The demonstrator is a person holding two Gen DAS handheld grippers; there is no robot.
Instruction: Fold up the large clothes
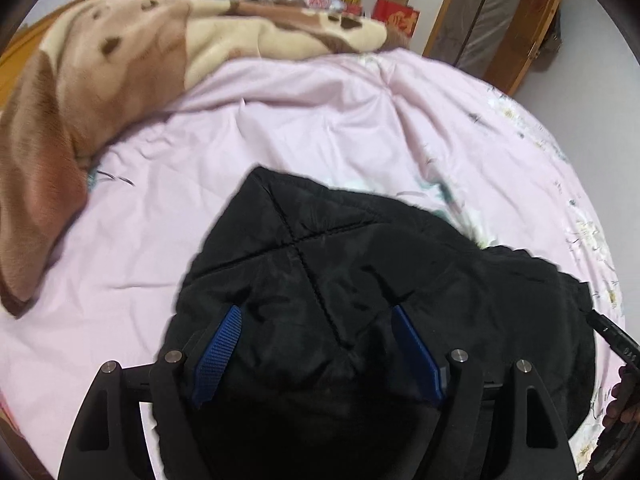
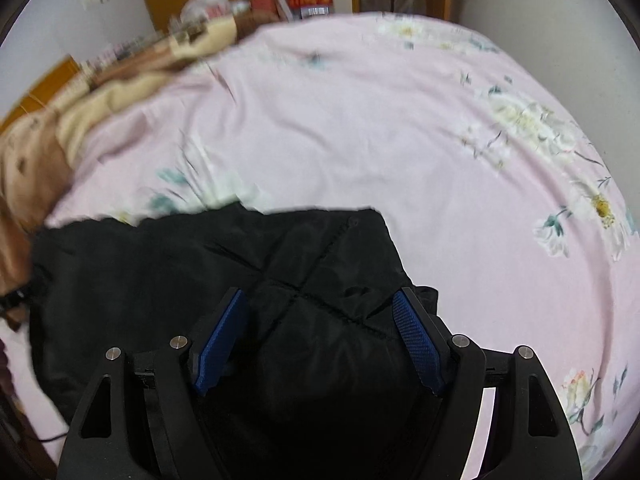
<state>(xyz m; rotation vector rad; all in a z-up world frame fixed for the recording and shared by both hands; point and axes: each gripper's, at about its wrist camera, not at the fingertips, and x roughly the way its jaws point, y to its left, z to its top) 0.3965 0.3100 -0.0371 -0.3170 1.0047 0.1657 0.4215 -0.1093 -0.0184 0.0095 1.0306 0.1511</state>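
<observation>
The black quilted jacket point(image 1: 320, 280) lies on the bed, on the pink flowered sheet point(image 1: 320, 120), and it seems already folded into a thick bundle, with its stitched seams crossing on top. Both tongs stand over this bundle: the left tongs point(image 1: 318, 320) and the right tongs point(image 2: 320, 306) each have the blue pads set wide, with padded cloth swelling up between them. I judge they are spread like this to take a broad, thick part of the jacket, because thin pinching would slip on such puffy cloth. Whether the pads really press the cloth I cannot tell, since the black fabric is dark and a little blurred. The near side of the jacket is hidden under the tongs. Beyond the jacket, a brown and cream blanket point(image 1: 100, 80) is heaped.
</observation>
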